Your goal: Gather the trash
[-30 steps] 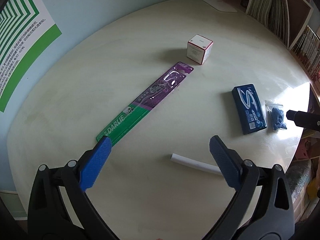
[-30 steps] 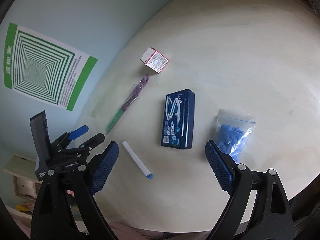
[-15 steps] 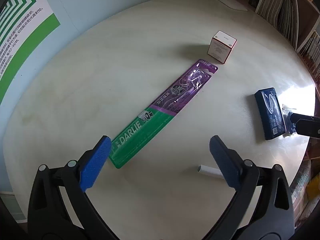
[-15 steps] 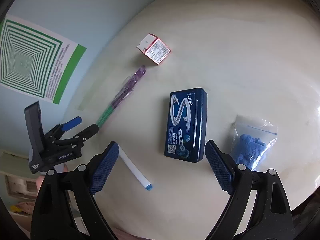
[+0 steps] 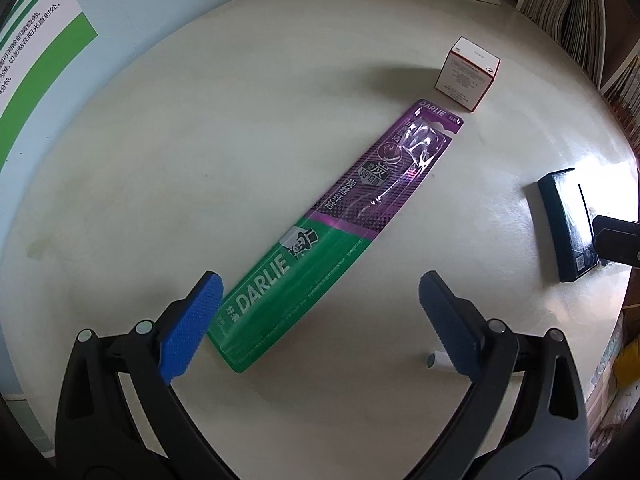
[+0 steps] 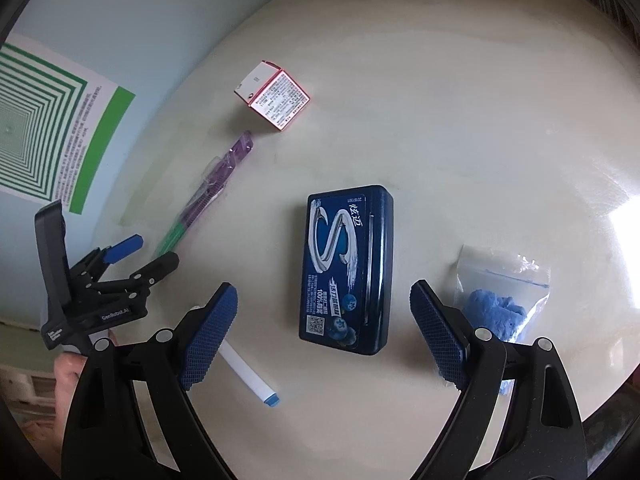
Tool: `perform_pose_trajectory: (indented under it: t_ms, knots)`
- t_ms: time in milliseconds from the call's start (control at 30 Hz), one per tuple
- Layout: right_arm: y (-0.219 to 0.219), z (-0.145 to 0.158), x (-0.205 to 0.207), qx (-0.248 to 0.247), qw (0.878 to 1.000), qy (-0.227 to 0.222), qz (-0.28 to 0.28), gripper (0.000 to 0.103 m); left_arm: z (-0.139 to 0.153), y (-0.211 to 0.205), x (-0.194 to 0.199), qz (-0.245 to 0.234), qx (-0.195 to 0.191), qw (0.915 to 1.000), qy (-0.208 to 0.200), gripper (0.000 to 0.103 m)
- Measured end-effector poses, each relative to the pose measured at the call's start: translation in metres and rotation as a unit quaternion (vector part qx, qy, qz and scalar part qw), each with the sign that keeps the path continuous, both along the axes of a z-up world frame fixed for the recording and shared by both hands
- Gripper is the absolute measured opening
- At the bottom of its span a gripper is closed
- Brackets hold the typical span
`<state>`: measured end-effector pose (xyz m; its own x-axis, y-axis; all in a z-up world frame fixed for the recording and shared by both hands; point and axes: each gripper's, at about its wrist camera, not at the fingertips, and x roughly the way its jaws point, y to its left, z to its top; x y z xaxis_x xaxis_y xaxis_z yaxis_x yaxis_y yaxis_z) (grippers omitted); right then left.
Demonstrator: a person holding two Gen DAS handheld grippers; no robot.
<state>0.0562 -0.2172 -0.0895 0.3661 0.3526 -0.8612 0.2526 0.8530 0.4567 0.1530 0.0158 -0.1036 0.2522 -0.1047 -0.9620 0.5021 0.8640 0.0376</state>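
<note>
The left gripper (image 5: 320, 312), jaws wide and empty, hovers at the green end of the flat toothbrush pack (image 5: 340, 232). The right gripper (image 6: 324, 324) (equally wide) straddles the blue gum tin (image 6: 346, 270) beside it. The thin card may slide from the pads.

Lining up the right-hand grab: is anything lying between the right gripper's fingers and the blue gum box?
No. In the right wrist view the right gripper is open, with the blue gum box directly ahead and only bare table before it.
</note>
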Motion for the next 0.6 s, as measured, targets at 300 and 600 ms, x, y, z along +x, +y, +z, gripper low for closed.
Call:
perform_pose_trajectory:
  t_ms: [300,600]
  knots:
    - [0.0,-0.01,0.006,-0.007,1.0,0.009,-0.005,0.088,-0.013,-0.006,0.011,-0.004,-0.001,0.9999,0.013,0.096]
    - [0.011,-0.006,0.012,-0.072,0.997,0.011,0.006,0.088,-0.012,-0.001,0.018,-0.009,0.002,0.9998,0.015,0.096]
